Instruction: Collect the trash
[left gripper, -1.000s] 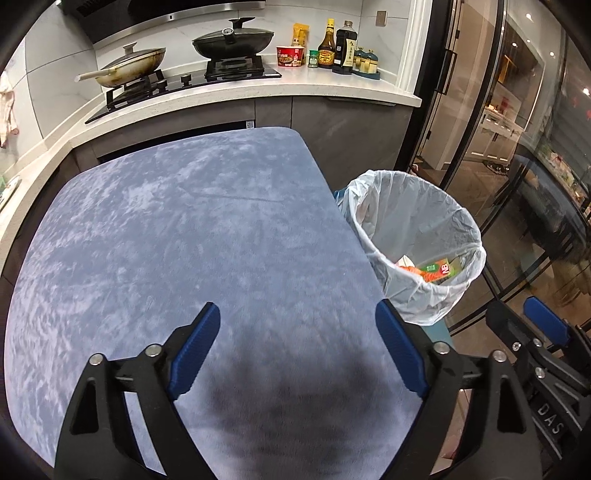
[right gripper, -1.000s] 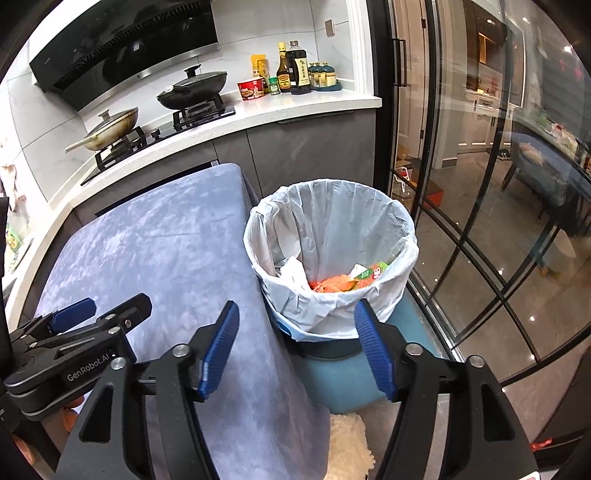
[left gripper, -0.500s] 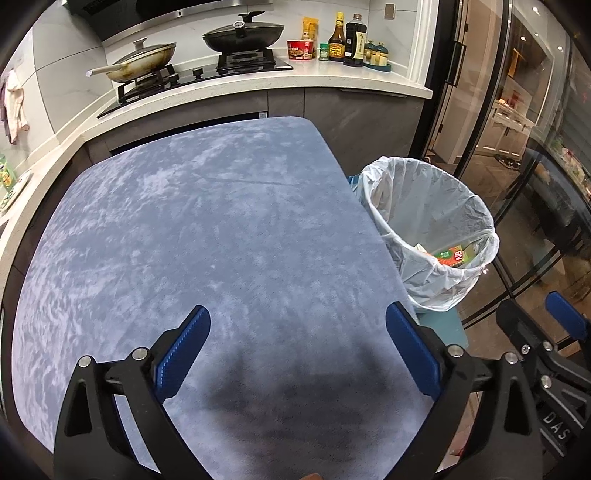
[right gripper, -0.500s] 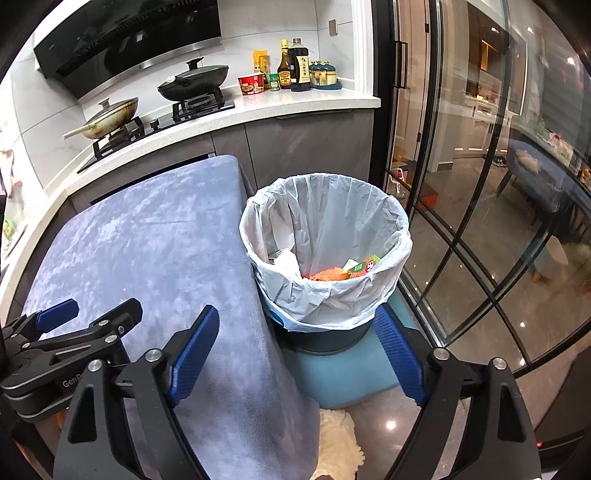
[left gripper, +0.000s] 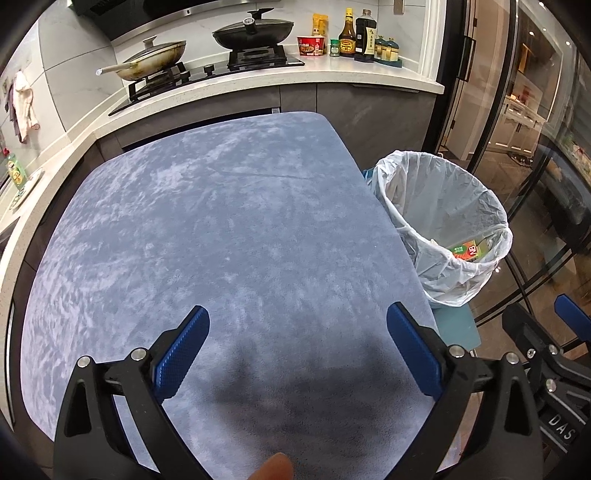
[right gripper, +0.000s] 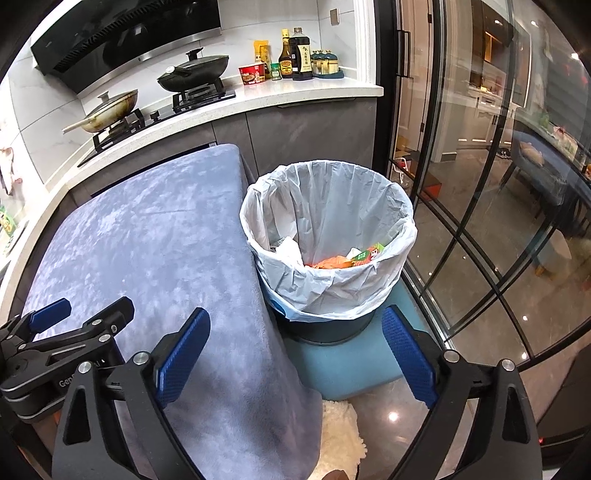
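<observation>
One bin [right gripper: 328, 236] lined with a pale plastic bag stands on a blue stool [right gripper: 354, 362], just beside the right edge of the table [left gripper: 221, 229] draped in blue-grey cloth. Taking the bin as the landmark: inside it lies the collected trash [right gripper: 343, 258], of which three pieces can be told apart in the right wrist view, namely one green and orange carton, one orange wrapper beside it, and one crumpled white paper toward the table side. From the left wrist view only the carton [left gripper: 467, 251] shows over the rim.

Two grippers are in view, each with two blue-padded fingers. The right gripper [right gripper: 295, 354] hangs above and in front of the bin, pointing down at it; its jaws are opening and nothing is between them, the pads touching nothing. The left gripper [left gripper: 295, 350] hovers over the cloth to the left of the bin, its fingers spread wide and released, with nothing in their gap. A fingertip [left gripper: 271, 467] of the person shows at the bottom edge of that view.

Behind the bin runs a white counter [right gripper: 314, 90]. On its hob stand two lidded pans: one black wok [left gripper: 253, 31] nearer the bin and one pale frying pan [left gripper: 155, 59] farther from it. Past the wok sit one red instant-noodle cup [left gripper: 311, 44] and two dark sauce bottles [left gripper: 356, 33]. One glass door [right gripper: 480, 166] lies to the right of the bin.
</observation>
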Demonstrator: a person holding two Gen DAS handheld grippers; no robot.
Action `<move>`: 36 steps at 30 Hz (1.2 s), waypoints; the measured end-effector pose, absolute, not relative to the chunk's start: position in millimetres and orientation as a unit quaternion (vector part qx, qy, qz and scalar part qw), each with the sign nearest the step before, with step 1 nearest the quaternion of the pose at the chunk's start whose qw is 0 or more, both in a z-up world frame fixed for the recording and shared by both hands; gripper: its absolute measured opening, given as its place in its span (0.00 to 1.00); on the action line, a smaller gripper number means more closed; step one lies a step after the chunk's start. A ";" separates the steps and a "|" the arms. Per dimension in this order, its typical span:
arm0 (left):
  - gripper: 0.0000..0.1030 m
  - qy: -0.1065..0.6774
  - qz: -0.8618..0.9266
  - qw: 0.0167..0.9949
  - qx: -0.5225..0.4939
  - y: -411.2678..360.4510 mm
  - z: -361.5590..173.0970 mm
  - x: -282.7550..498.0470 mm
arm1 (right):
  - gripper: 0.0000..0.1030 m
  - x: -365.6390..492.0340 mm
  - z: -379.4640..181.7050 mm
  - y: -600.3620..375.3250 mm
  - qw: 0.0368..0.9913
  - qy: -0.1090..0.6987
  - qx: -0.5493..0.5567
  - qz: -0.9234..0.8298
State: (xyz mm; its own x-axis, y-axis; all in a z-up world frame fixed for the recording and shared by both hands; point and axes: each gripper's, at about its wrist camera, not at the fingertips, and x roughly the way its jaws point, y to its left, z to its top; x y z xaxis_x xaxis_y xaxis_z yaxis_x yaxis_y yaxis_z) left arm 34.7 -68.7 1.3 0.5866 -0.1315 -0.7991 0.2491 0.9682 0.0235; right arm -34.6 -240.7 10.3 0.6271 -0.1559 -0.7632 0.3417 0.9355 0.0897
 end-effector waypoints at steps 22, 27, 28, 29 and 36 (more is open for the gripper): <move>0.90 0.441 -0.091 0.890 0.077 -71.7 -3.3 34.7 | 0.92 -26.5 2.1 -240.5 0.892 0.421 0.097 -0.131; 0.91 0.442 -0.089 0.889 0.079 -72.4 -4.5 35.7 | 0.93 -24.8 0.8 -241.0 0.892 0.423 0.093 -0.131; 0.91 0.442 -0.089 0.889 0.079 -72.4 -4.7 36.0 | 0.93 -25.2 0.9 -241.3 0.892 0.422 0.092 -0.132; 0.91 0.442 -0.090 0.889 0.078 -72.3 -4.8 36.1 | 0.93 -24.8 0.9 -241.4 0.892 0.423 0.090 -0.133; 0.92 0.444 -0.091 0.887 0.081 -75.0 -7.1 37.6 | 0.93 -24.2 -0.3 -245.1 0.891 0.423 0.089 -0.137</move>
